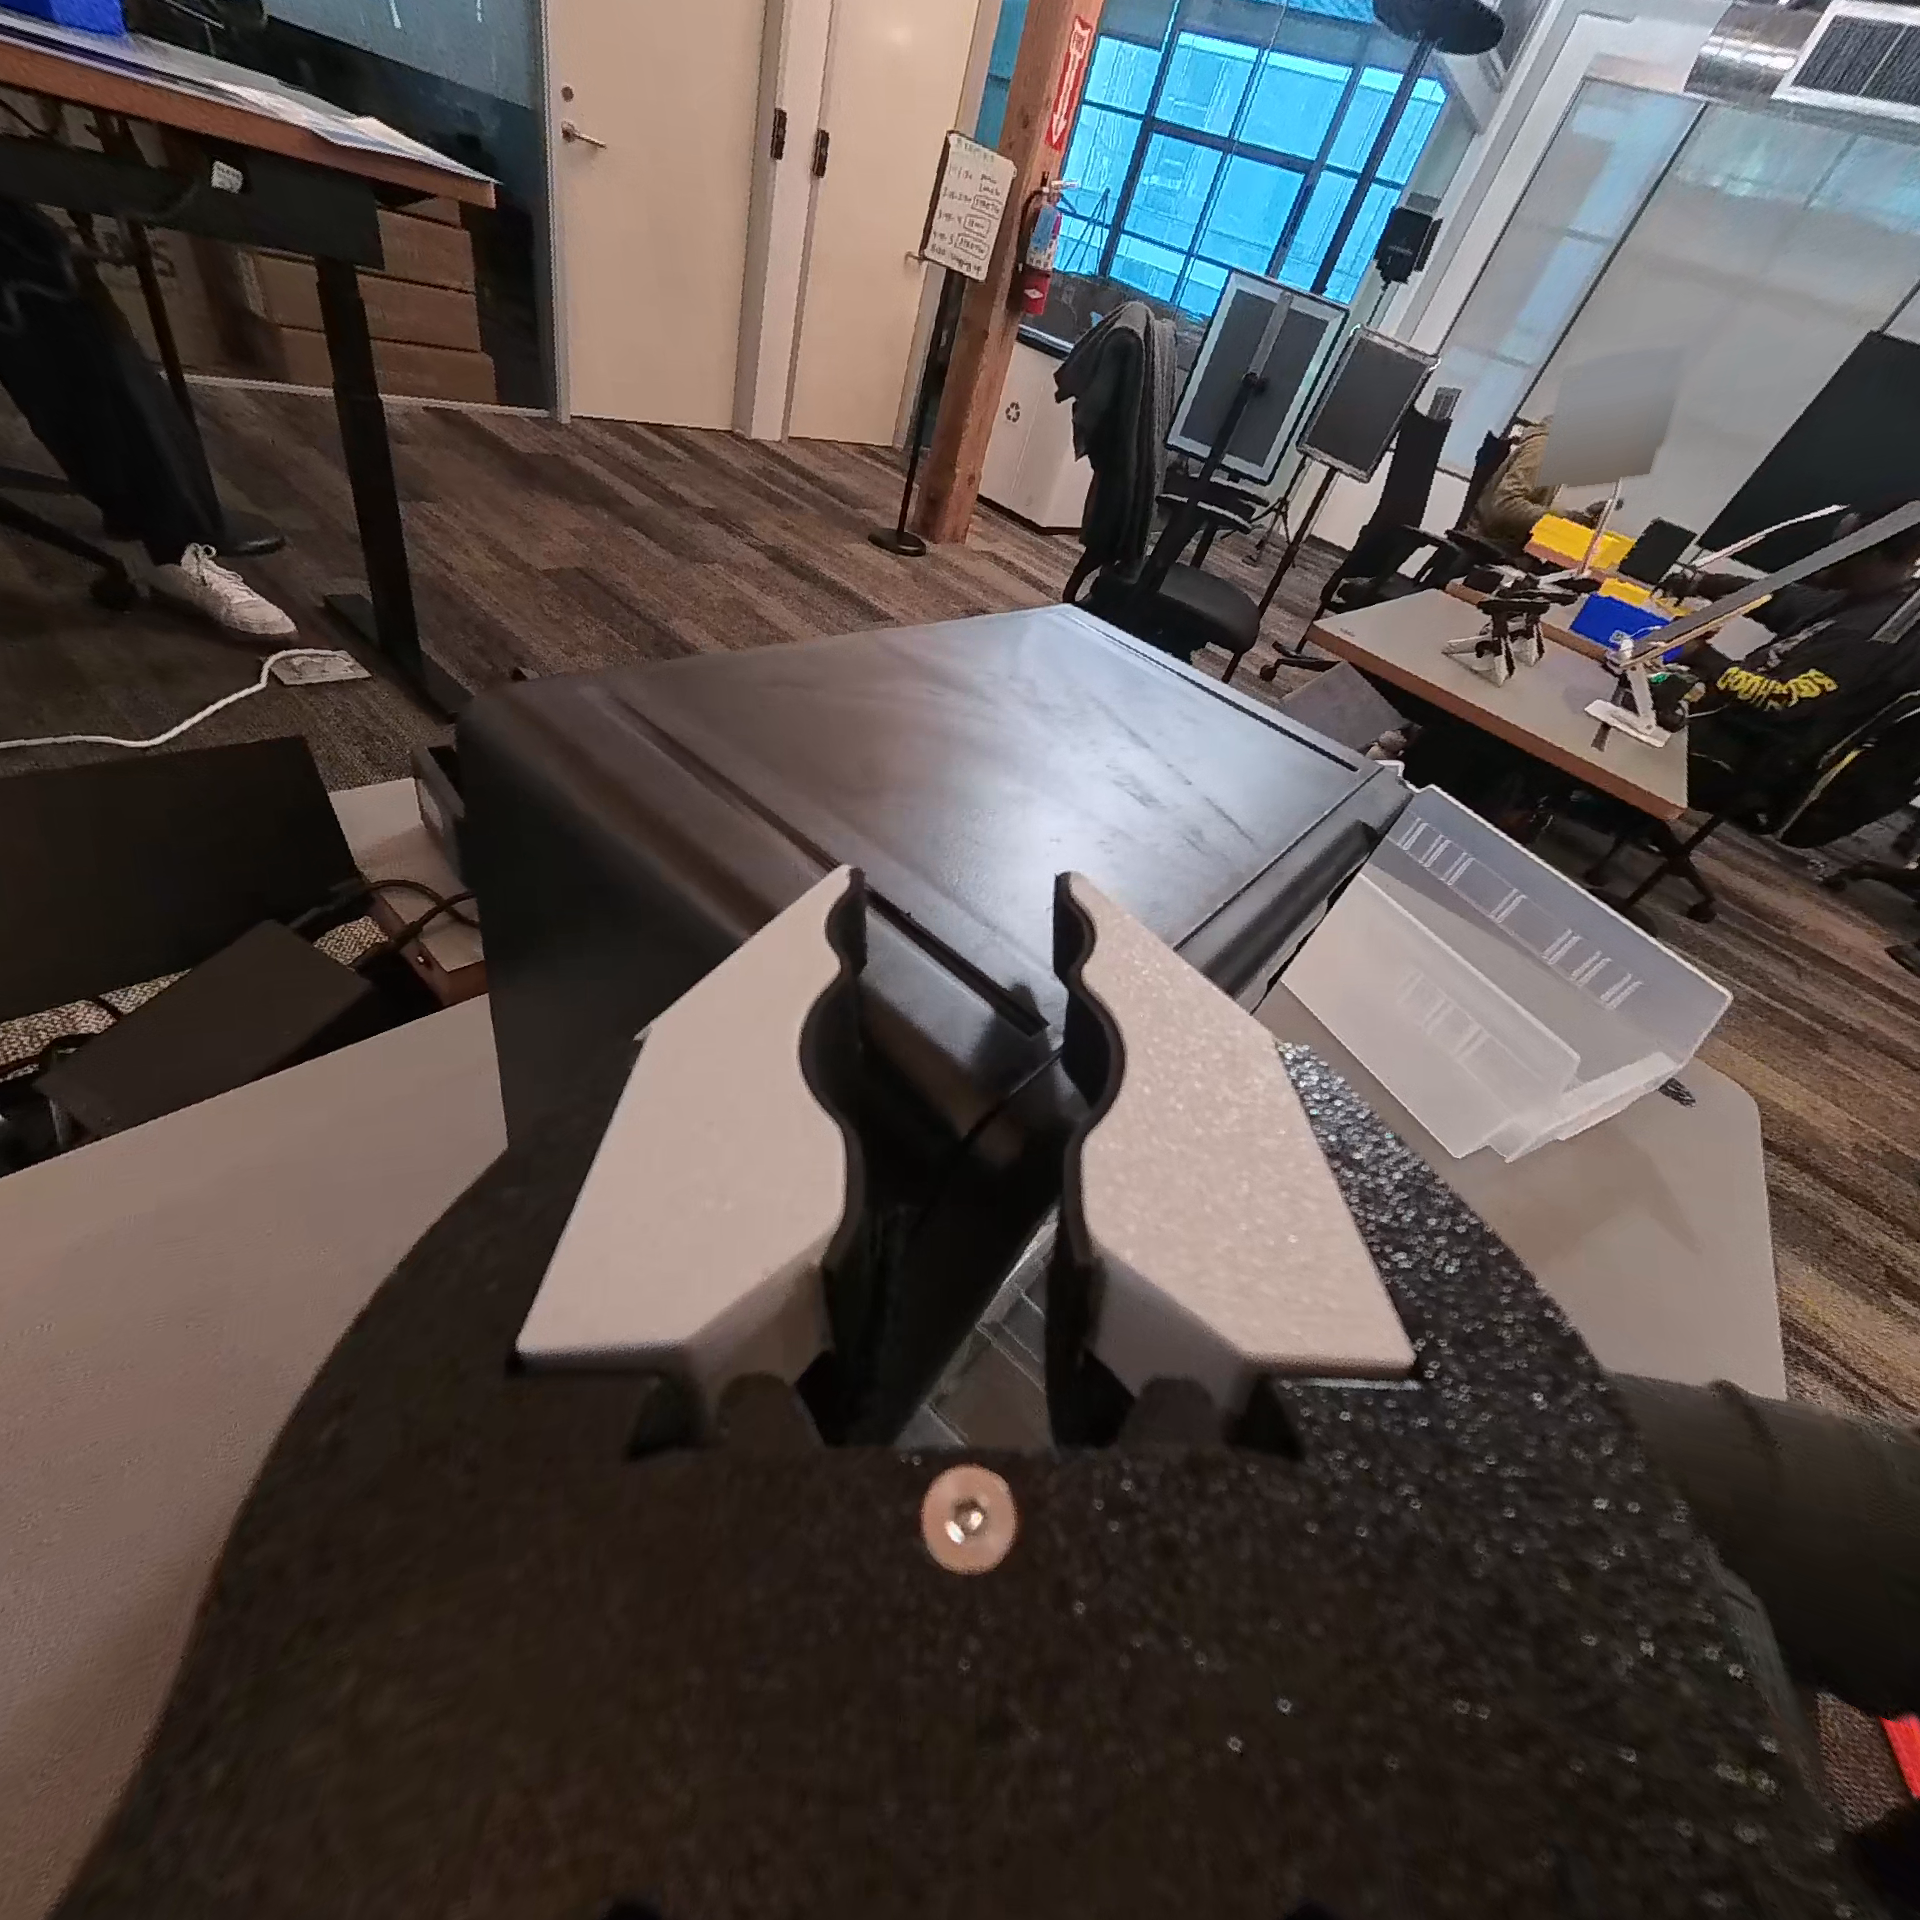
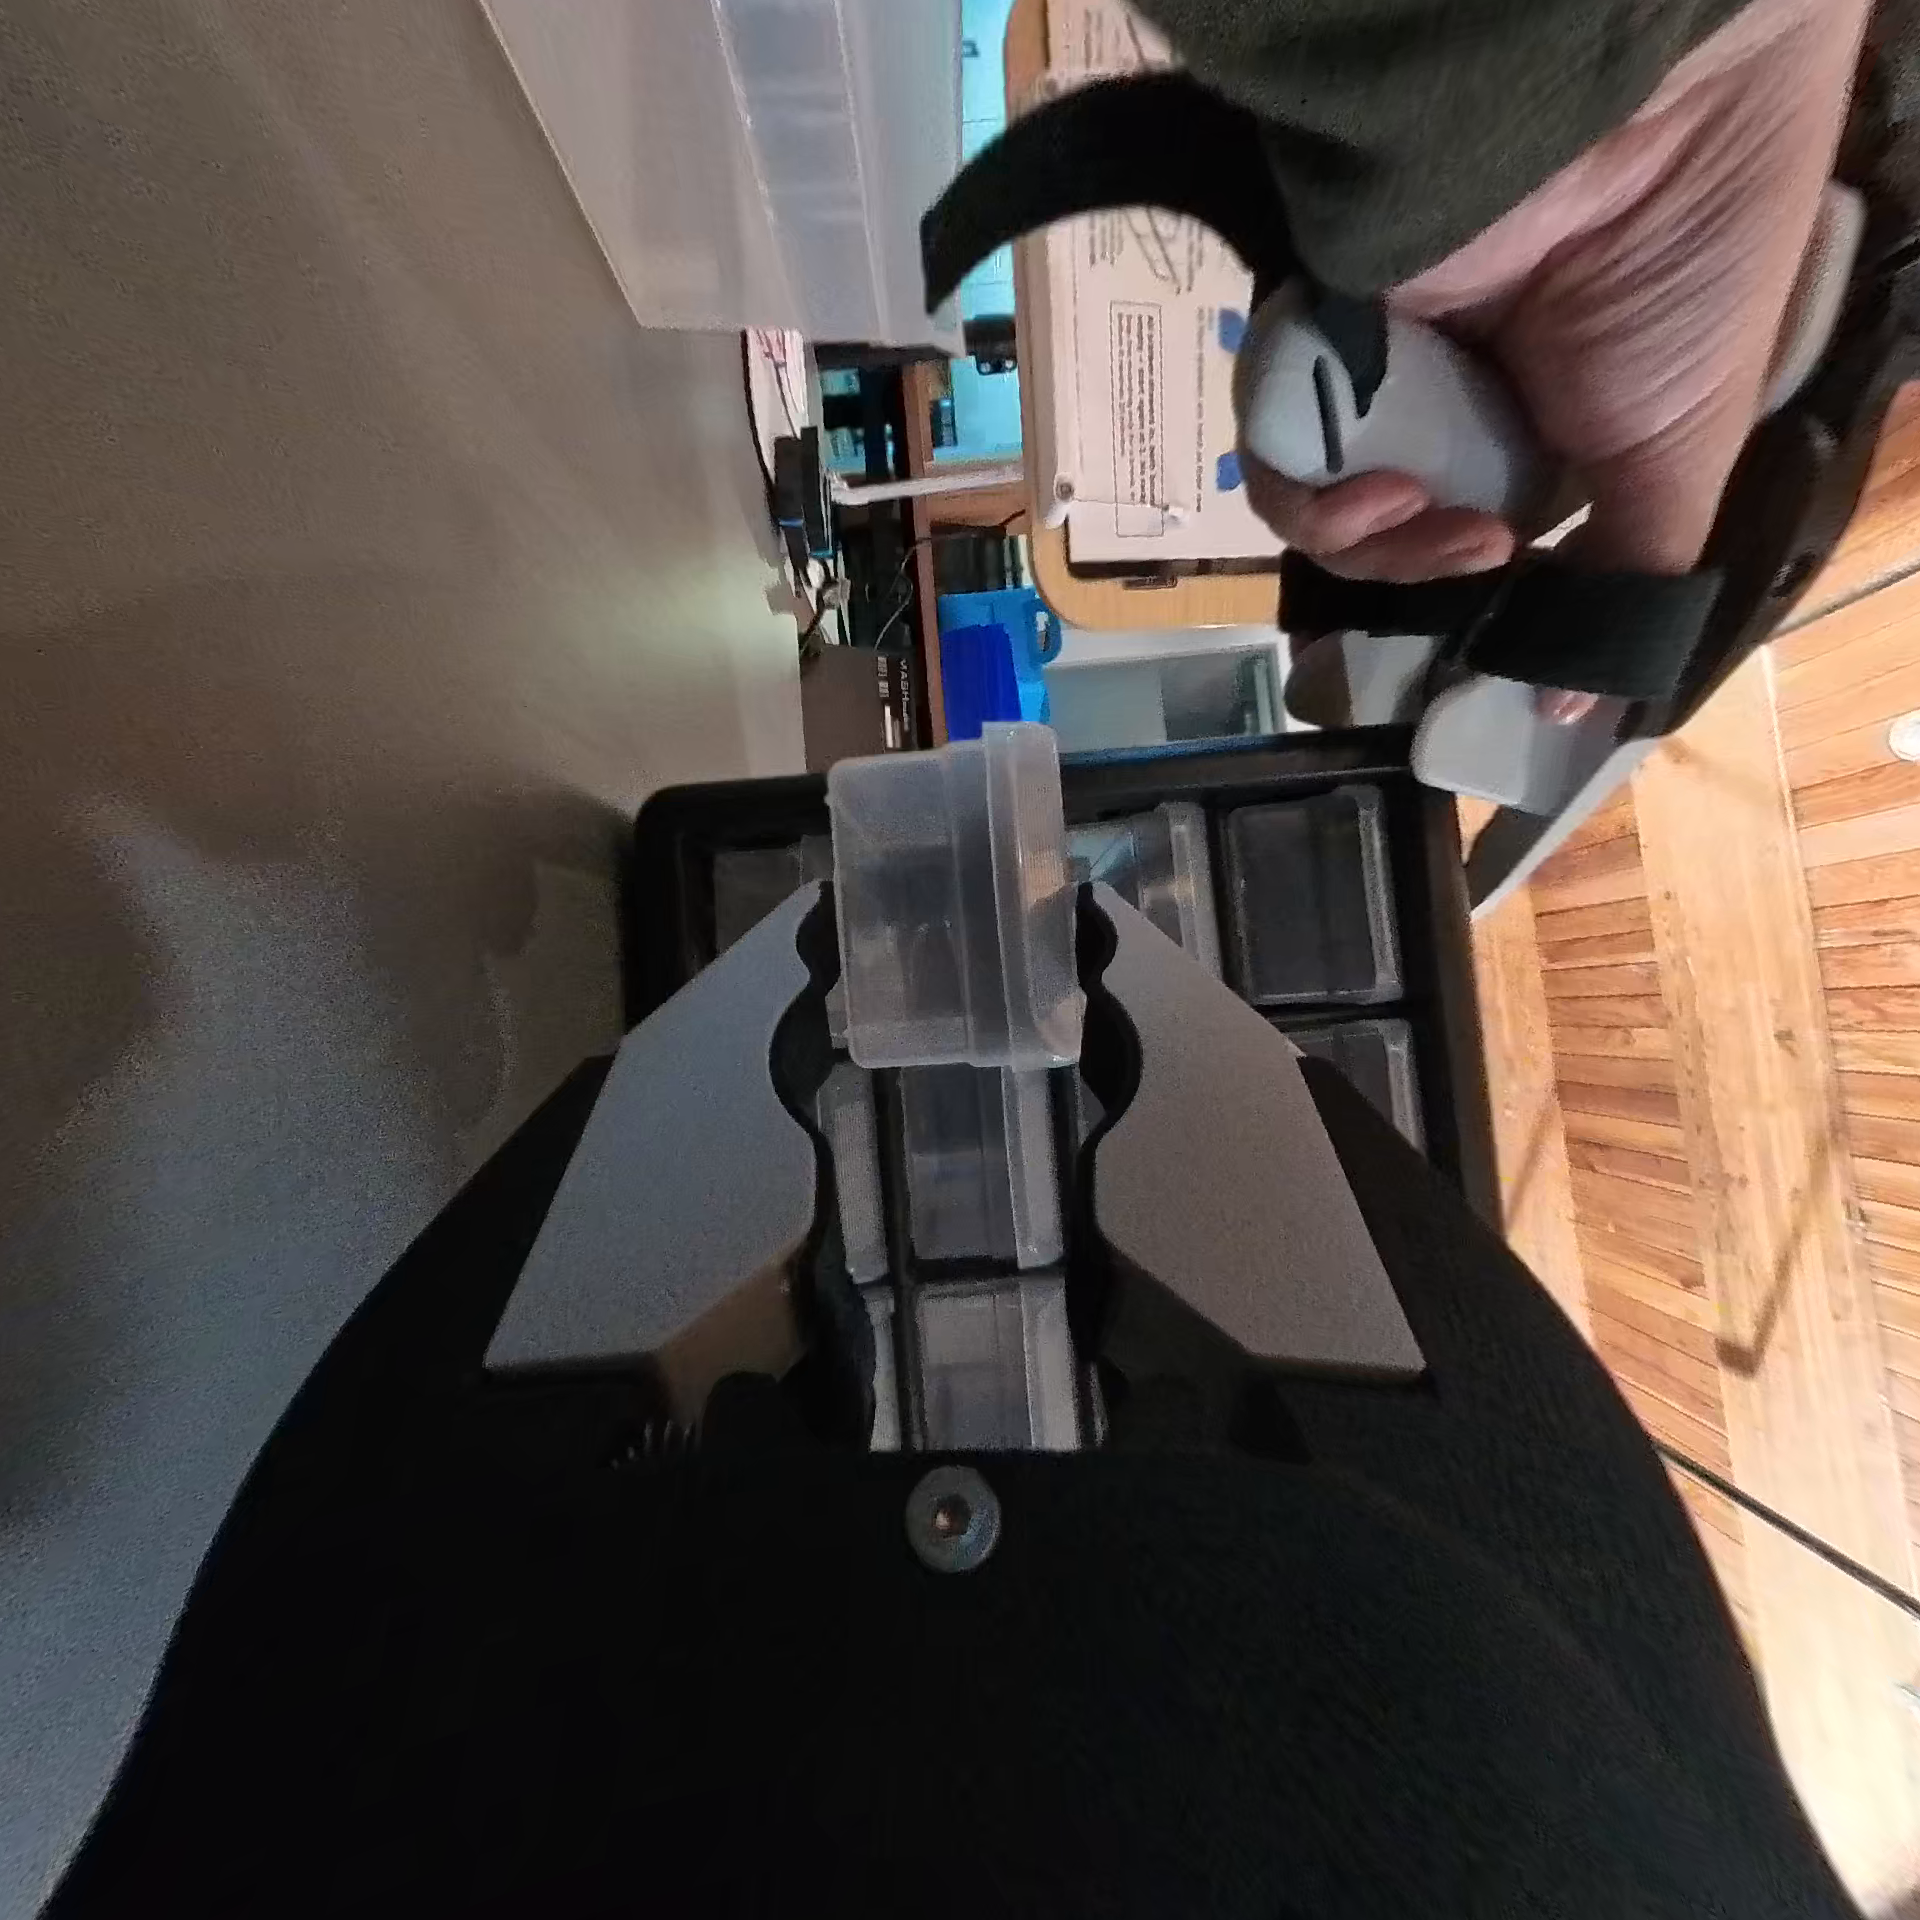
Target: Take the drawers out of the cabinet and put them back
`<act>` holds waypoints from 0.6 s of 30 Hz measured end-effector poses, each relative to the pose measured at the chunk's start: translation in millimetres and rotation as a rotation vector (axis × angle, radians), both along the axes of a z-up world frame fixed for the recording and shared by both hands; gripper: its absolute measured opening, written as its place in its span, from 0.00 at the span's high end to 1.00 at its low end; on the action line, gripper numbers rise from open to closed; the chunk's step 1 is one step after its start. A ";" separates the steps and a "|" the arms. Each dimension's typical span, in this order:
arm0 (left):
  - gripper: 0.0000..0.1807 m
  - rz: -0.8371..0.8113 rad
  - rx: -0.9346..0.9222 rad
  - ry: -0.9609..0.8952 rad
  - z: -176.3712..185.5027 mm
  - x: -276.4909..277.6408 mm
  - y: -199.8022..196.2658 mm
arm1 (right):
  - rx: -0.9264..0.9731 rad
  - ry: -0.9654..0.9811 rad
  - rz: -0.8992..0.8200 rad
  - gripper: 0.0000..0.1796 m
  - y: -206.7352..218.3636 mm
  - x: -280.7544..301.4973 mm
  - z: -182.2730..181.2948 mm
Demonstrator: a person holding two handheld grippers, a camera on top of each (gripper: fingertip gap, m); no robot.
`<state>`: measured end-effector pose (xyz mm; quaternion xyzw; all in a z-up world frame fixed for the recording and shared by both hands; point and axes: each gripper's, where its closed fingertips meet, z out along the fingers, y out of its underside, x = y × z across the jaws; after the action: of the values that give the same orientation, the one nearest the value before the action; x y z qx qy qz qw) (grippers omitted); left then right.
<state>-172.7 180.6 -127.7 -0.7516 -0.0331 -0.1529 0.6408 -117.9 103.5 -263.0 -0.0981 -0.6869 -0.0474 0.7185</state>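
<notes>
The black cabinet [image 1: 935, 748] stands on a grey table [image 1: 229, 1299]. My left gripper [image 1: 961, 883] straddles the cabinet's top front edge, its grey fingers closed in on that edge. In the right wrist view, which is rolled sideways, the cabinet's front [image 2: 1444, 935] shows rows of small clear drawers [image 2: 1309, 894]. My right gripper [image 2: 951, 914] is shut on one small clear drawer [image 2: 935, 883], held out in front of the cabinet's face. The left gripper's white finger [image 2: 1507, 769] and the hand holding it show at the cabinet's top corner.
A large clear drawer [image 1: 1507, 987] lies on the table to the right of the cabinet; it also shows in the right wrist view [image 2: 810, 156]. Behind are a desk [image 1: 260, 145], office chairs [image 1: 1164, 582] and another table with a seated person [image 1: 1808, 665]. A white box [image 2: 1143, 364] sits beyond the cabinet.
</notes>
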 end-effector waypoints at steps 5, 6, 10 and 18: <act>0.81 -0.005 0.001 -0.004 0.1 -0.3 -0.7 | -0.017 -0.011 0.044 0.75 -27.8 21.7 2.6; 0.82 -0.003 0.001 -0.005 0.1 -0.8 -0.8 | -0.014 -0.018 0.062 0.75 -34.3 24.7 2.7; 0.85 0.006 -0.012 0.003 -0.9 -2.8 -2.4 | -0.031 -0.088 0.119 0.77 -45.8 36.6 -6.5; 0.83 -0.024 -0.007 -0.023 0.4 -0.8 -6.2 | -0.389 -0.120 0.098 0.77 -33.2 57.0 12.9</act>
<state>-173.5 174.4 -127.3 -0.7524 -0.0321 -0.1692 0.6357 -60.9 70.3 -250.1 -0.1986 -0.7288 0.1154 0.6451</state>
